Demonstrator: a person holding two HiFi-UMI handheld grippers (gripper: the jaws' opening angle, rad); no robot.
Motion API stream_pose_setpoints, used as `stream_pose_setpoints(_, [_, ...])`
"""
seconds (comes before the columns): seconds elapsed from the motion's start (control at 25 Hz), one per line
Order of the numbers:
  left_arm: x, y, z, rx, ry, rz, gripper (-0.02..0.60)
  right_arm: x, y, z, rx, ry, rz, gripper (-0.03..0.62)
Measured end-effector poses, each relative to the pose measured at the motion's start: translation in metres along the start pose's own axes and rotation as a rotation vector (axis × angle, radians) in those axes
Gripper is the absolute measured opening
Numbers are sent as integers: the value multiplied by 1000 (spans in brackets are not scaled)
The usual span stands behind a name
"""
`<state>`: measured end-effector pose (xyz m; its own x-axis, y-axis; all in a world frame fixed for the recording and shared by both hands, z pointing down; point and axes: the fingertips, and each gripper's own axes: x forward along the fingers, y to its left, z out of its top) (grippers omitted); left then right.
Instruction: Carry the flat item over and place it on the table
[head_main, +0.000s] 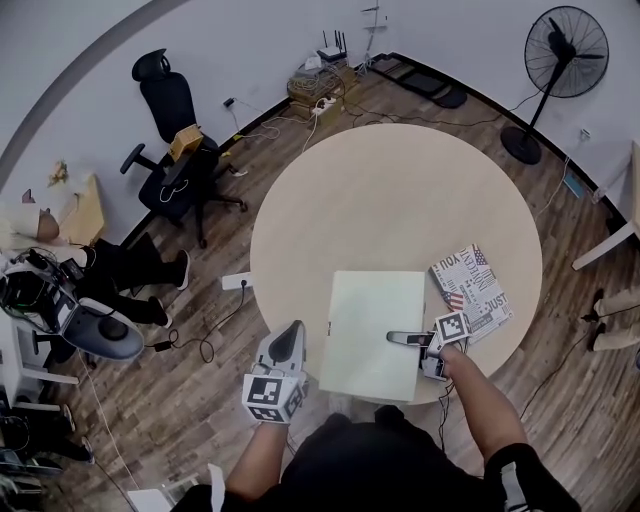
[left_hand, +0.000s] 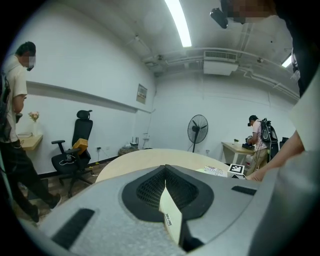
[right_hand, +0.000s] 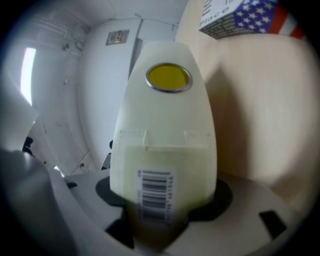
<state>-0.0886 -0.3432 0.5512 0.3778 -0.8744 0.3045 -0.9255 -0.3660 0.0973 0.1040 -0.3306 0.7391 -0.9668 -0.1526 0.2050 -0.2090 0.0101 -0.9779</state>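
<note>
The flat item (head_main: 370, 332) is a pale cream sheet with a yellow ring and a barcode label (right_hand: 156, 192). It lies on the round table (head_main: 390, 190) at the near rim, its near edge overhanging. My right gripper (head_main: 405, 339) is shut on its right edge, and in the right gripper view the flat item (right_hand: 165, 125) runs out from between the jaws (right_hand: 162, 212). My left gripper (head_main: 288, 335) hangs off the table's near left, apart from the item. In the left gripper view its jaws (left_hand: 167, 200) are shut on a thin pale strip (left_hand: 170, 212) with a small label.
A newspaper-print flat packet (head_main: 472, 288) lies on the table right of the item. A black office chair (head_main: 175, 150), stacked boxes (head_main: 320, 85) and a standing fan (head_main: 560, 50) ring the table. One person (left_hand: 15, 125) stands at the left, another (left_hand: 257, 137) at a far desk.
</note>
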Motion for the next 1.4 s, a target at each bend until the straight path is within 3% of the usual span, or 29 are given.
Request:
stream_pose_setpoints(0.28, [-1, -5, -6, -40, 14, -18, 6, 1, -5, 1, 35, 9, -40, 316])
stream_pose_setpoints(0.6, [-3, -15, -7, -32, 18, -69, 6, -9, -30, 11, -16, -96, -402, 385])
stream_pose_setpoints(0.96, [-6, -15, -3, -26, 9, -86, 6, -17, -35, 13, -62, -150, -555, 413])
stream_pose_setpoints(1.16, [-11, -10, -7, 0, 29, -90, 6, -37, -35, 24, -208, -197, -711, 419])
stream_pose_setpoints(1.4, [-10, -8, -7, 1, 24, -106, 6, -55, 8, 38, -399, -270, -797, 417])
